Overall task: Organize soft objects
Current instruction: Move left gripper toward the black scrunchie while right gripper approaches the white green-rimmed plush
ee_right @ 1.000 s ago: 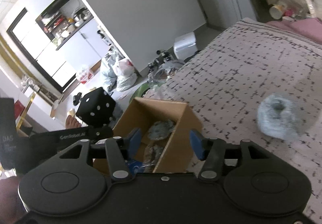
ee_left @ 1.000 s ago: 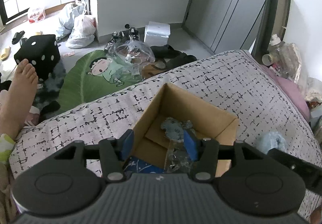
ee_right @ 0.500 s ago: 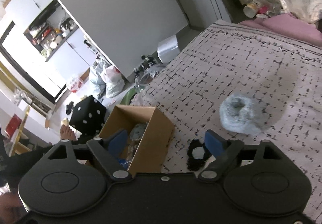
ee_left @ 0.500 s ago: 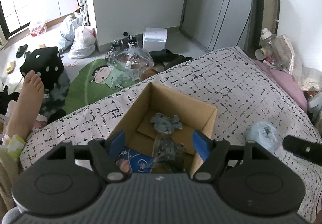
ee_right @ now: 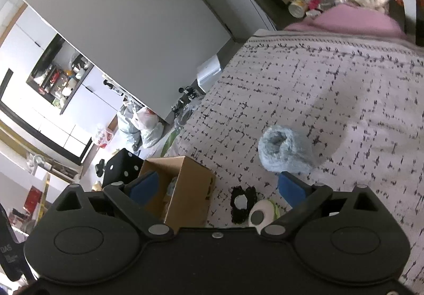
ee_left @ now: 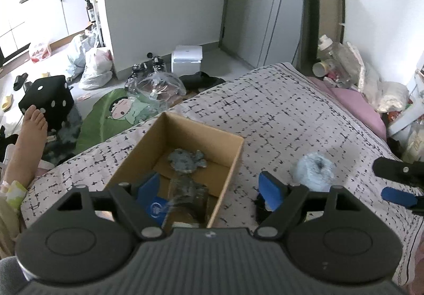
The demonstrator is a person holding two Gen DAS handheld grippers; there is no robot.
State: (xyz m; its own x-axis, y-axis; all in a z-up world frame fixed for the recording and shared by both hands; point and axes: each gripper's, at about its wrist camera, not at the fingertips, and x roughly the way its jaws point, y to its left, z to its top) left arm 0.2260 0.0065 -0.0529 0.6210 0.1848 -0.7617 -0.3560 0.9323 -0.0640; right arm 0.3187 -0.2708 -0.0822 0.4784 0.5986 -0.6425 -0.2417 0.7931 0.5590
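An open cardboard box (ee_left: pixel 225 159) stands on the patterned bed cover, also in the right wrist view (ee_right: pixel 193 189). Inside lie a grey soft item (ee_left: pixel 186 159), a clear wrapped item (ee_left: pixel 188 193) and a blue packet (ee_left: pixel 156 208). A fluffy pale blue ring (ee_left: pixel 314 171) lies on the cover right of the box, also in the right wrist view (ee_right: pixel 285 152). A small black and white soft item (ee_right: pixel 242 203) lies just before my right gripper (ee_right: pixel 217 189), which is open and empty. My left gripper (ee_left: pixel 209 186) is open and empty above the box's near edge.
A pink pillow (ee_left: pixel 357 105) and bottles and bags (ee_left: pixel 341 61) crowd the head of the bed. On the floor beyond the bed lie a green cartoon mat (ee_left: pixel 111 114), a black dice cushion (ee_left: pixel 47 101) and plastic bags (ee_left: pixel 92 67). A bare foot (ee_left: pixel 26 141) rests at left.
Both grippers have pulled back and up from the box and their jaws have opened wide. The blue ring and the small black item now show in front of the right gripper.
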